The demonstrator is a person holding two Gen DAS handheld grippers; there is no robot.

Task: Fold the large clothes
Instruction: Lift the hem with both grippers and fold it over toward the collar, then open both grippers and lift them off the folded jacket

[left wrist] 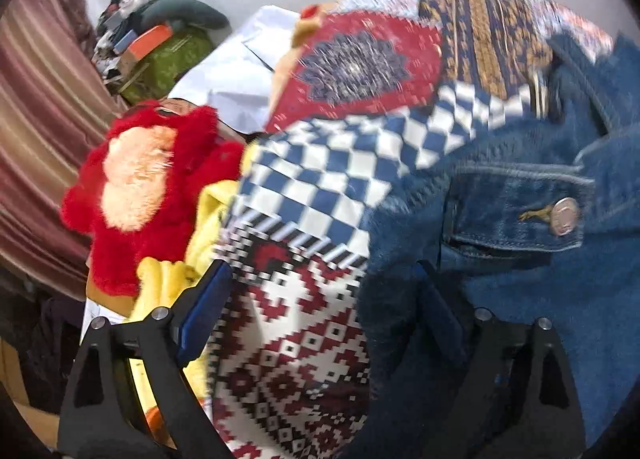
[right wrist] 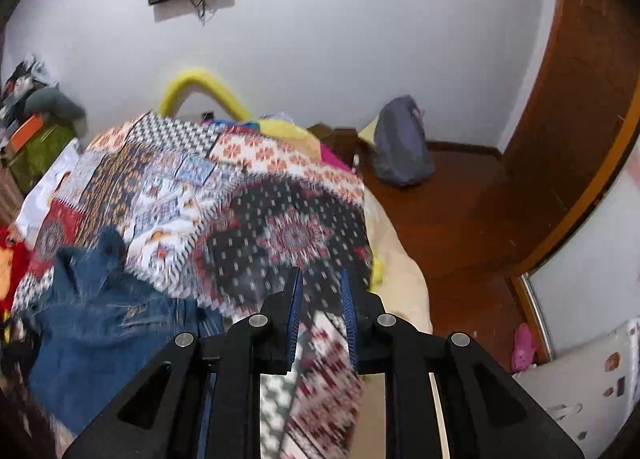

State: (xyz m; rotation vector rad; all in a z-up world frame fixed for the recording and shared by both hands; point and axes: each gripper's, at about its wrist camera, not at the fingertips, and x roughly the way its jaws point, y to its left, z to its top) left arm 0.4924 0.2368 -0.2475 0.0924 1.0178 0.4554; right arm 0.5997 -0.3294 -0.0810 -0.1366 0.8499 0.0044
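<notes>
Patchwork-printed cotton sheet, spread over the bed, is being pinched by my right gripper, jaws nearly closed, while my wide-open, empty left gripper is reaching for an edge beside the blue denim jacket.

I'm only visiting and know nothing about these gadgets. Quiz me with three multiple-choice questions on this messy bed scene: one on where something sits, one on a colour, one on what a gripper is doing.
1. Where does the denim jacket lie?
A. on the patchwork cloth
B. on the wooden floor
C. hung on the wall

2. What colour is the fur of the plush toy around its pale patch?
A. green
B. red
C. black

3. How do the two grippers stand?
A. both wide open
B. left gripper open, right gripper nearly closed
C. left closed, right wide open

Answers: 1 A, blue denim overlaps the patterned cloth in both views. 2 B, bright red fur rings the peach patch. 3 B, the left fingers stand far apart, the right ones close together with cloth between them.
</notes>
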